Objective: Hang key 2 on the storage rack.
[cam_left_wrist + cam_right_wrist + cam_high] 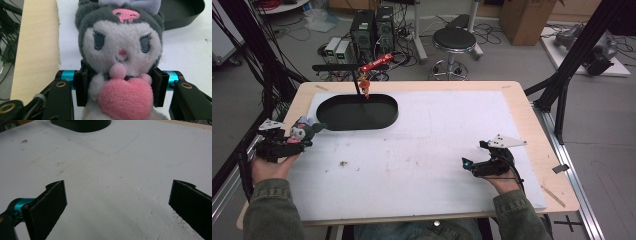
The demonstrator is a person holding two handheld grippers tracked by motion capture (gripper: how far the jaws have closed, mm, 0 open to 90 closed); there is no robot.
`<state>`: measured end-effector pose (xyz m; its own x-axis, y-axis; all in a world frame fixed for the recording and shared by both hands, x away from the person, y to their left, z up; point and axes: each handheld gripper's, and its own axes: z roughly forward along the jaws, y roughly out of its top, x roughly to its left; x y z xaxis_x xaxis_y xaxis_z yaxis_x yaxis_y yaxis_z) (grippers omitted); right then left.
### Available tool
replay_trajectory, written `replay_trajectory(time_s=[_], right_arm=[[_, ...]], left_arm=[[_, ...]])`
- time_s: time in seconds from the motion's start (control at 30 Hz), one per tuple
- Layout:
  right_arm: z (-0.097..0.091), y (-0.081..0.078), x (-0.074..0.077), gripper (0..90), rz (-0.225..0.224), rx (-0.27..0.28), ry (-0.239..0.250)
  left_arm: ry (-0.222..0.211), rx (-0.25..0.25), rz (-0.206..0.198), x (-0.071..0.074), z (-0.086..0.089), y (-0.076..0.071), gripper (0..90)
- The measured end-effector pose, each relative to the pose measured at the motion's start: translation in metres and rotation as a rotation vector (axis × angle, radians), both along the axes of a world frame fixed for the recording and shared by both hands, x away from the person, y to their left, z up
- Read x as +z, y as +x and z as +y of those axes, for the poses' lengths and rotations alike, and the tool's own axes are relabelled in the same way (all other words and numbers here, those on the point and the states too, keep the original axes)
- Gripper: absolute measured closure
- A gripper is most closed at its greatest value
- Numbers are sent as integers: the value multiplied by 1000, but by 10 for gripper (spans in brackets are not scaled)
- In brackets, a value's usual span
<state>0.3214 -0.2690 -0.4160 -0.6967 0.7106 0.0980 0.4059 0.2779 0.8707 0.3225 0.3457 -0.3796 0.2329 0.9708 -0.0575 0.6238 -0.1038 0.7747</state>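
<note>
The plush (120,57) had a white face, dark grey hood with a pink skull, lilac bow and pink heart. The tray (357,112) was black, the mat (437,145) white, the table (532,130) pale wood.

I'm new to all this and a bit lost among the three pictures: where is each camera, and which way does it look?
High view: above the person's side, looking down on the table; forearms, left gripper, right gripper.
Left gripper view: rides that gripper, looking along jaws clamped on a plush toy.
Right gripper view: along its wide-apart jaws over the white mat.
Shared: the black tray.
</note>
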Motion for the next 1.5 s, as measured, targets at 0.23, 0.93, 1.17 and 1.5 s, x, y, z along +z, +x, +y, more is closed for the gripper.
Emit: replay_trajectory(time_s=[0.23,0.93,1.17,1.5], right_arm=[[1,0,-2,4,9,0,12],[-1,1,-3,4,10,-22,37],[-3,0,-3,4,9,-26,33],[-5,-1,-4,4,7,-33,36]], left_arm=[[14,-39,-8,5,-9,7,464],[159,-135,-10,71,-37,54,463],[187,-150,-7,90,-40,69,464],[187,-204,-9,110,-57,90,464]])
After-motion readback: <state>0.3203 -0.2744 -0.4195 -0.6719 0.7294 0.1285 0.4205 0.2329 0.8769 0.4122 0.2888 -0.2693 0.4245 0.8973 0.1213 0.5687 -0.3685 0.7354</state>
